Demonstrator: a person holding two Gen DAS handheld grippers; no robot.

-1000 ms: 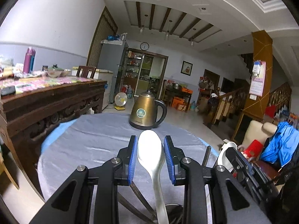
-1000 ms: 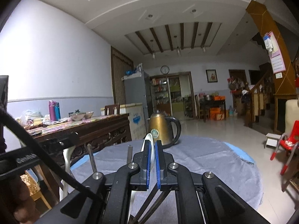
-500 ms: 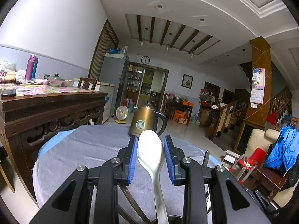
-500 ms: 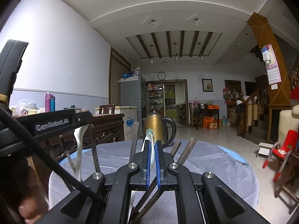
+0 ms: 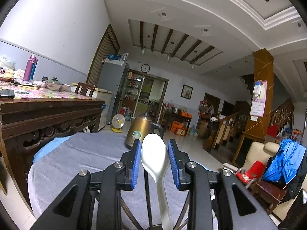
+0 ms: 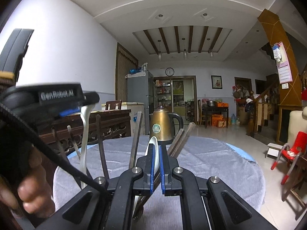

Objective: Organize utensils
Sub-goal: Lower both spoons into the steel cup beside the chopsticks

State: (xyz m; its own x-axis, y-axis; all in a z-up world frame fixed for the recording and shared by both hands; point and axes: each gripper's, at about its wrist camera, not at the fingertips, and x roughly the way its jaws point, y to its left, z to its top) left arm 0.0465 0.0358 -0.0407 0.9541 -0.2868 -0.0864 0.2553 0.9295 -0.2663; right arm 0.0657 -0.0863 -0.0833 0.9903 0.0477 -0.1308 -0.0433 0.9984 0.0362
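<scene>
A silver spoon (image 5: 155, 153) stands bowl-up between the blue pads of my left gripper (image 5: 155, 149), which is shut on the bowl's sides. Its handle runs down to a dark utensil holder (image 5: 153, 227) at the bottom edge. In the right wrist view, my left gripper (image 6: 82, 105) is at upper left with the silver spoon (image 6: 84, 134) hanging from it. My right gripper (image 6: 156, 153) is shut on a thin white spoon (image 6: 154, 147) seen edge-on. Several dark utensil handles (image 6: 136, 138) stand around it, leaning outward.
A brass kettle (image 5: 142, 132) stands at the far side of the round table under a grey cloth (image 5: 76, 163). A carved wooden sideboard (image 5: 48, 115) is to the left. A person's hand (image 6: 32, 191) holds the left gripper. A red chair (image 6: 293, 145) sits right.
In the right wrist view the left gripper and its spoon have come in from the left, and the standing handles now reach higher. The left wrist view has tilted upward a little.
</scene>
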